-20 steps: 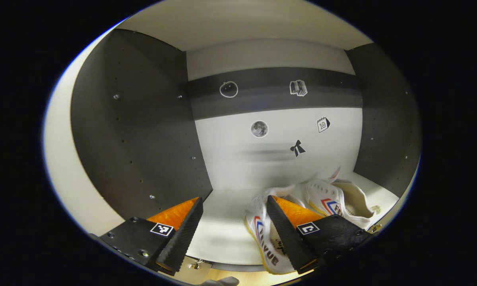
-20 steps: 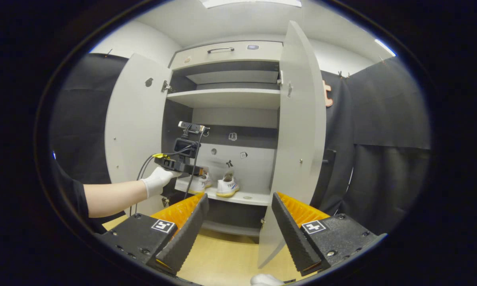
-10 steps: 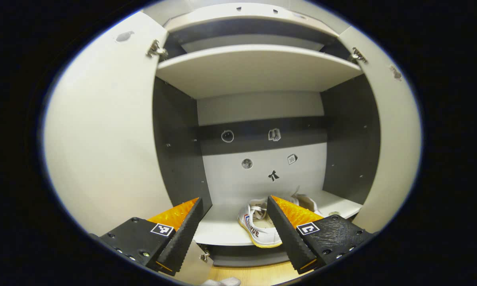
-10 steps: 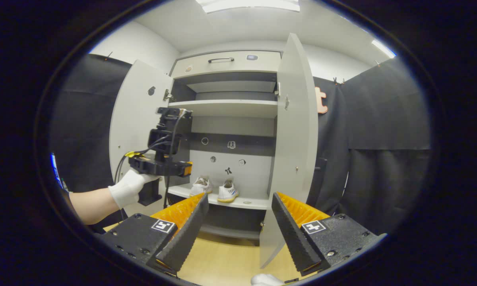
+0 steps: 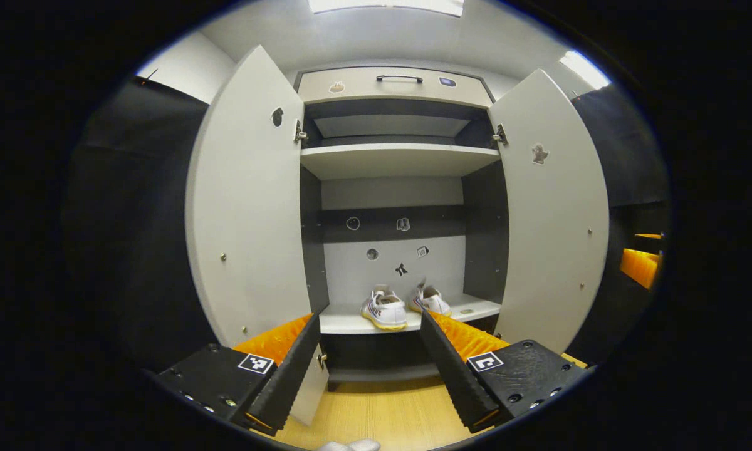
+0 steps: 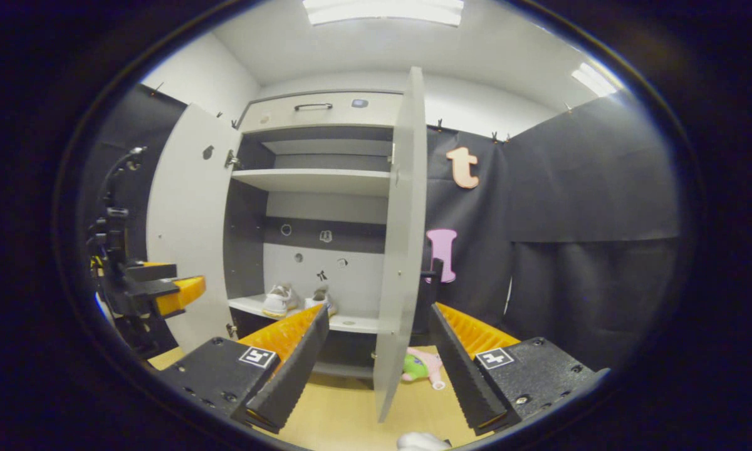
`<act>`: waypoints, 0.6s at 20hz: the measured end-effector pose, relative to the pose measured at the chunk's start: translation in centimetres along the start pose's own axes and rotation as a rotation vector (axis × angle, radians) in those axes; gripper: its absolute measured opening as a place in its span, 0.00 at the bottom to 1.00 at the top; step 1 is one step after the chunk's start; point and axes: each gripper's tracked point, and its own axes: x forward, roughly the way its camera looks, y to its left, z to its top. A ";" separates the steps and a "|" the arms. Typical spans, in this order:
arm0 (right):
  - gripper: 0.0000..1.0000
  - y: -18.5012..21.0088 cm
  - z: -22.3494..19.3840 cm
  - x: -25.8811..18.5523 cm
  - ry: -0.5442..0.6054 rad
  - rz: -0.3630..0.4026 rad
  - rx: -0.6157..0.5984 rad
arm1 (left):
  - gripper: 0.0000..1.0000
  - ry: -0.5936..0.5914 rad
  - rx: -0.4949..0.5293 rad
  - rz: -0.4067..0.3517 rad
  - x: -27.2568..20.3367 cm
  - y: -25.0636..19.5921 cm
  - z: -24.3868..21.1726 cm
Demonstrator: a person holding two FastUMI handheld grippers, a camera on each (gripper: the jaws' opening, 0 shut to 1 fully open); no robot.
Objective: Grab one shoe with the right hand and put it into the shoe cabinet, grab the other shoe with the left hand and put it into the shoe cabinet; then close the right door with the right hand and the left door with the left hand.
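My left gripper (image 5: 370, 369) sits at the bottom of the left gripper view, fingers spread wide and holding nothing. My right gripper (image 6: 376, 369) sits at the bottom of the right gripper view, also spread wide and empty.

Past the left gripper's fingers, in the lower middle of the left gripper view, both shoes rest side by side on the lower shelf (image 5: 344, 322) of the shoe cabinet (image 5: 391, 88). The left shoe (image 5: 383, 308) and the right shoe (image 5: 430, 300) lie with their long axes running front to back; which end faces me is too small to tell.

So the shoe steps look done. What is left is the doors. The left door (image 5: 250, 194) stands wide open at the left of that view, and the right door (image 5: 551, 207) stands wide open at the right.

In the right gripper view the right door appears nearly edge-on at the centre, between my right gripper's fingers and just beyond them. I judge it the next thing to push shut, then the left door.
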 end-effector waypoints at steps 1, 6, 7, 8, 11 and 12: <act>1.00 -1.1 -0.2 0.2 0.004 -0.023 0.002 | 0.96 0.010 -0.002 0.004 -1.4 0.2 -0.6; 1.00 -7.0 -2.3 2.6 0.057 -0.126 0.066 | 0.96 0.042 0.034 0.058 -5.5 1.9 -2.8; 1.00 -8.1 -2.7 3.3 0.067 -0.143 0.074 | 0.96 0.046 0.033 0.066 -5.9 2.1 -3.1; 1.00 -8.9 -2.8 4.2 0.070 -0.157 0.079 | 0.96 0.053 0.028 0.068 -6.0 2.1 -3.2; 1.00 -10.5 -3.0 7.0 0.077 -0.175 0.091 | 0.96 0.047 0.020 0.090 -6.1 2.8 -3.7; 1.00 -10.8 -3.1 7.9 0.090 -0.172 0.101 | 0.96 0.040 0.023 0.100 -6.1 2.9 -3.5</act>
